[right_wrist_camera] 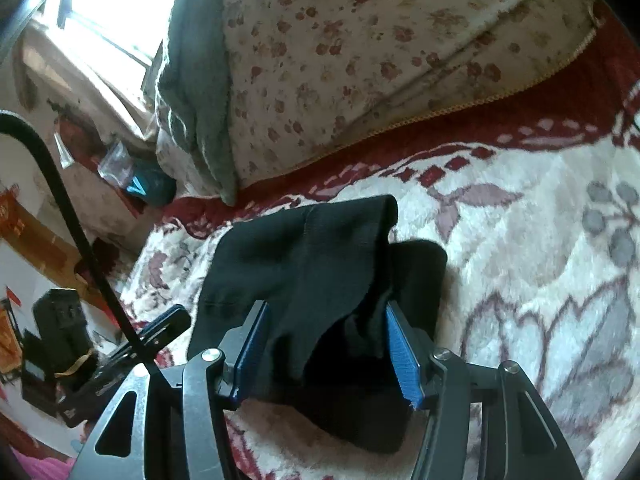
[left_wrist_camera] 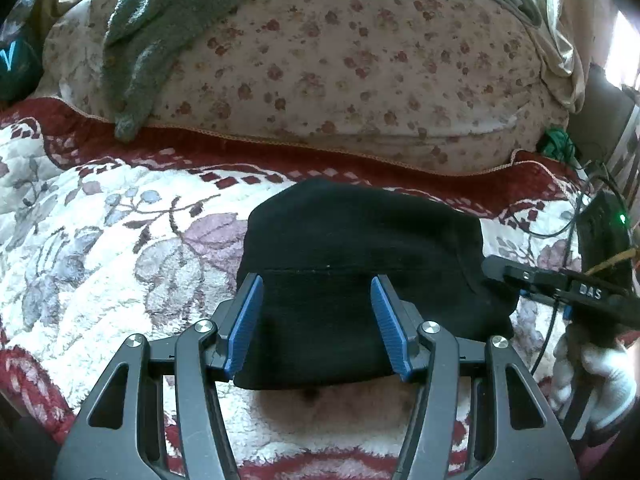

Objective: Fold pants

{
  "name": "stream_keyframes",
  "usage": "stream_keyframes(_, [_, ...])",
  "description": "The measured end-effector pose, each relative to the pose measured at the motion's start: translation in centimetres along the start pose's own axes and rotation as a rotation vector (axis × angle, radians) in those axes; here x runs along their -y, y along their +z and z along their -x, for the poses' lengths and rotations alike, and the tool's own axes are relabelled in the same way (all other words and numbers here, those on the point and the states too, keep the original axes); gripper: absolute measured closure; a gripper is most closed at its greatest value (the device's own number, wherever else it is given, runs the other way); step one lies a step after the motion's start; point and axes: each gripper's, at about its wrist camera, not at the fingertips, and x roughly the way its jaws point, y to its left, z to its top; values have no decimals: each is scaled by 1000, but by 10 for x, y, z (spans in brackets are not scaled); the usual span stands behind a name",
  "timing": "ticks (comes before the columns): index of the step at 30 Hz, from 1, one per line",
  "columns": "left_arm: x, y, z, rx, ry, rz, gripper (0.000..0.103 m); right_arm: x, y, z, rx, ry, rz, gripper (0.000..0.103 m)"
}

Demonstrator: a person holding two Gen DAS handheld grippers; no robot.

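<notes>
The black pants [left_wrist_camera: 360, 240] lie folded in a compact stack on the fleecy floral blanket [left_wrist_camera: 120, 248]. My left gripper [left_wrist_camera: 317, 284] hovers over the stack's near half, jaws open, with its blue pads [left_wrist_camera: 248, 320] apart and touching no cloth. In the right wrist view the pants [right_wrist_camera: 304, 256] have a loose upper flap that rises between the blue pads [right_wrist_camera: 404, 356] of my right gripper [right_wrist_camera: 326, 308]. That gripper is open and the cloth only drapes there. From the left wrist view the right gripper [left_wrist_camera: 496, 270] sits at the stack's right edge, held by a white-gloved hand [left_wrist_camera: 592, 376].
A big flower-print quilt [left_wrist_camera: 360, 60] is heaped behind the pants, with a grey-green towel [left_wrist_camera: 136, 40] draped over it. A black box with a green light [left_wrist_camera: 604, 232] and cables [left_wrist_camera: 552, 320] lie at the blanket's right edge. A thick black cable [right_wrist_camera: 60, 184] arcs past the right gripper.
</notes>
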Motion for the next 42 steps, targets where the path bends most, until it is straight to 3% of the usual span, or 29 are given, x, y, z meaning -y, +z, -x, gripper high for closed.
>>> stream_keyframes(6, [2, 0, -2, -5, 0, 0, 48, -4, 7, -10, -25, -33, 49, 48])
stream_keyframes(10, [3, -2, -6, -20, -6, -4, 48, -12, 0, -15, -34, -65, 150, 68])
stream_keyframes(14, [3, -4, -10, -44, -16, -1, 48, -10, -3, -3, 1, -40, 138, 87])
stream_keyframes(21, [6, -3, -5, -40, -48, 3, 48, -27, -12, 18, 3, -63, 208, 92])
stream_keyframes(27, [2, -2, -8, -43, -36, 13, 48, -2, -23, 12, -5, -90, 122, 92])
stream_keyframes(30, [-3, -3, -6, -45, -32, 23, 48, 3, -20, 18, 14, -50, 72, 88])
stream_keyframes(33, [-10, 0, -3, -34, -24, 34, 48, -3, -16, 30, 45, -105, 92, 66])
stream_keyframes(34, [-13, 1, -2, -31, -24, 41, 48, -4, -15, 35, 60, -98, 86, 62])
stream_keyframes(36, [-20, 5, -2, -29, -31, 59, 48, -1, -13, 43, 91, -43, 54, 43])
stream_keyframes(38, [-26, 7, -3, -36, -47, 70, 47, 5, -12, 44, 95, -36, 23, 39])
stream_keyframes(42, [-38, 10, -14, -81, -102, 93, 44, 21, -11, 24, 15, -70, -41, 37])
